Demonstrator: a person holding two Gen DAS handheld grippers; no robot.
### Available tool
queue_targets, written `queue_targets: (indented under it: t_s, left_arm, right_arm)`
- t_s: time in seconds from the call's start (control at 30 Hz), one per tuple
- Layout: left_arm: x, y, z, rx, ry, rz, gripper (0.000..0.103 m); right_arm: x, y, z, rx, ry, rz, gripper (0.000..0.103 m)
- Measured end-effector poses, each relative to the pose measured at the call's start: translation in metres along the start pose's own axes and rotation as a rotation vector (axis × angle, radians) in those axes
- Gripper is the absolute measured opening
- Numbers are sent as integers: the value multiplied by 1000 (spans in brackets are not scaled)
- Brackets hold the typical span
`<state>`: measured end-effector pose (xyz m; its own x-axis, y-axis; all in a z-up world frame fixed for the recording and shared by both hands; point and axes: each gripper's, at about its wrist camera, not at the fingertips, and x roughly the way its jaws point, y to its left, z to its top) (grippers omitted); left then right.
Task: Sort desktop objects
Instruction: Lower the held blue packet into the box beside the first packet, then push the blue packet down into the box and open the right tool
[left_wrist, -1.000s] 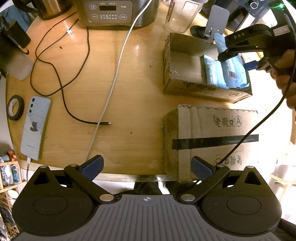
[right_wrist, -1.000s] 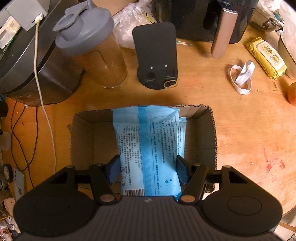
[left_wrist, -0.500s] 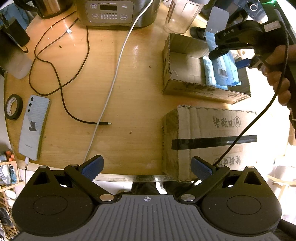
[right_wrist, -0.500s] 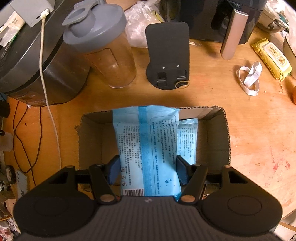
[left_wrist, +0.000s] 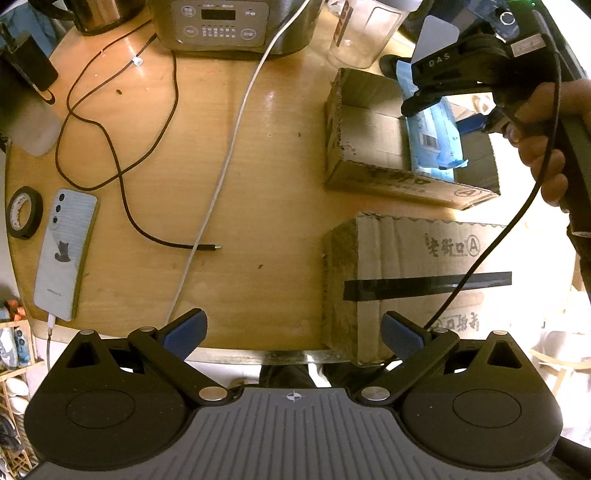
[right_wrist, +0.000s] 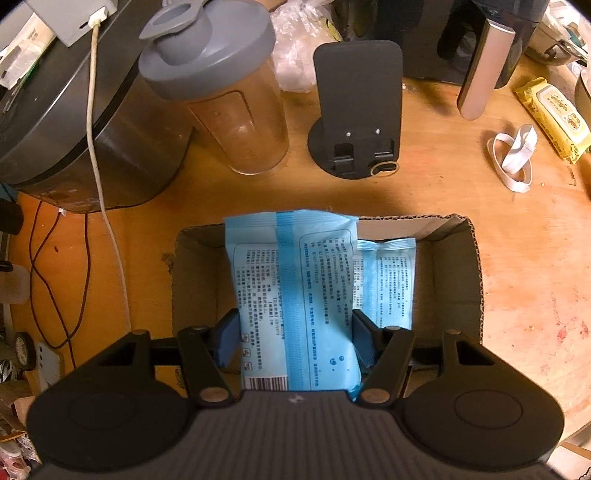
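Observation:
My right gripper (right_wrist: 293, 341) is shut on a light blue packet (right_wrist: 291, 291) and hangs over an open cardboard box (right_wrist: 195, 280). A second blue packet (right_wrist: 388, 280) lies inside that box on the right. In the left wrist view the same box (left_wrist: 369, 177) sits at the upper right, with the right gripper (left_wrist: 436, 96) and a hand (left_wrist: 543, 147) above it and the blue packet (left_wrist: 432, 136) under the fingers. My left gripper (left_wrist: 293, 334) stands open and empty over the table's front edge, beside a taped closed carton (left_wrist: 424, 280).
On the left of the table lie a phone (left_wrist: 62, 254), a tape roll (left_wrist: 22, 212), a black cable (left_wrist: 122, 177) and a white cable (left_wrist: 221, 162). A cooker (left_wrist: 229, 26), a shaker bottle (right_wrist: 221, 92), a black stand (right_wrist: 356, 110), a white band (right_wrist: 513, 155) and a yellow wipes pack (right_wrist: 554, 118) sit beyond the box.
The right gripper with the blue packet has shifted left over the box, uncovering the second packet lying inside. The left gripper has stayed in place.

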<state>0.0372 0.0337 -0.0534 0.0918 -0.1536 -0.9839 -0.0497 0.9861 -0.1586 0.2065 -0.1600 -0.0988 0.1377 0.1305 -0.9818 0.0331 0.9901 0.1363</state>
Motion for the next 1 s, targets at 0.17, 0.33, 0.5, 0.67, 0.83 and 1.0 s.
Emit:
queue_targets:
  t_s: [0.17, 0.33, 0.5, 0.67, 0.83, 1.0]
  left_arm:
    - [1, 2, 1, -6, 4, 3, 103]
    - [2, 4, 1, -10, 6, 5, 103]
    - [2, 7, 1, -14, 8, 8, 103]
    - [3, 8, 1, -17, 11, 12, 103]
    - [4, 9, 1, -19, 15, 15, 103]
    - [6, 10, 1, -22, 24, 20, 103]
  right_arm:
    - [4, 6, 1, 0, 4, 3, 61]
    - [8, 11, 0, -2, 8, 6, 61]
    - [10, 14, 1, -1, 10, 6, 61]
    - [14, 14, 2, 2, 11, -3, 61]
    - [25, 13, 2, 6, 19, -17, 61]
    - [41, 12, 1, 8, 32, -29, 61]
